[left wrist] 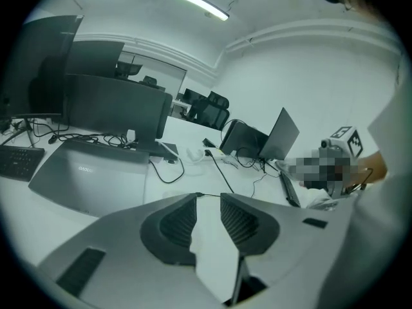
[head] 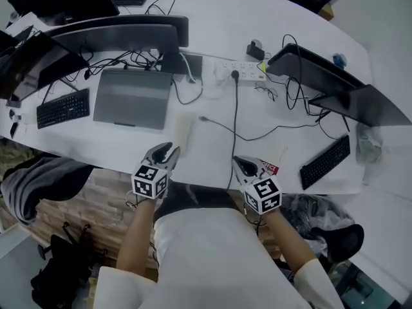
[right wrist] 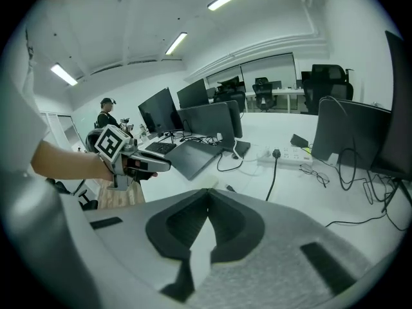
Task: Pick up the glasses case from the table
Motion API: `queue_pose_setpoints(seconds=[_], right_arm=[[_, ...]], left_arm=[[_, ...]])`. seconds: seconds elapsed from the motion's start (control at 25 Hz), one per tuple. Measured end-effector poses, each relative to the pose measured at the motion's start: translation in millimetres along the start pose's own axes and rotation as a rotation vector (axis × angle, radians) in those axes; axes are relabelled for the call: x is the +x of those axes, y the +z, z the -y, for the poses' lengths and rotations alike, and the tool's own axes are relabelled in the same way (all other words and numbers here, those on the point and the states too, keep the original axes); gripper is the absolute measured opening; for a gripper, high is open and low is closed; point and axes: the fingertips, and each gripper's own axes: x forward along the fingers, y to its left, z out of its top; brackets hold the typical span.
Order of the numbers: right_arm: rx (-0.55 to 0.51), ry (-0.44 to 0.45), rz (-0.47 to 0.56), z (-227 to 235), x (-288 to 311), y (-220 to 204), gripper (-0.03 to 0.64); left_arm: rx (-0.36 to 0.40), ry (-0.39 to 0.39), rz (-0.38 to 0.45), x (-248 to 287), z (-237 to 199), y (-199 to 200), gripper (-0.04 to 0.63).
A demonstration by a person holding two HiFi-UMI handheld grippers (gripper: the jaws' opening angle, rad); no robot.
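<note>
Glasses case [head: 183, 132] lies on table [head: 212, 31], right of laptop [head: 132, 98].

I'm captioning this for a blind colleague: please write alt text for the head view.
From above, a person holds the left claw and right claw at the near edge of a white table, short of a white glasses case beside a closed grey laptop; monitors and keyboards lie around.
</note>
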Motion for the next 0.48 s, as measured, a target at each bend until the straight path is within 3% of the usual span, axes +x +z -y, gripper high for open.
queue_pose_setpoints(seconds=[0.48], right_arm=[[-0.046, 0.065, -0.101, 5.1, 37.7, -23.0, 0.0]], left_arm=[[-0.031, 0.124, -0.158, 68.5, -37.8, -68.2, 0.215]])
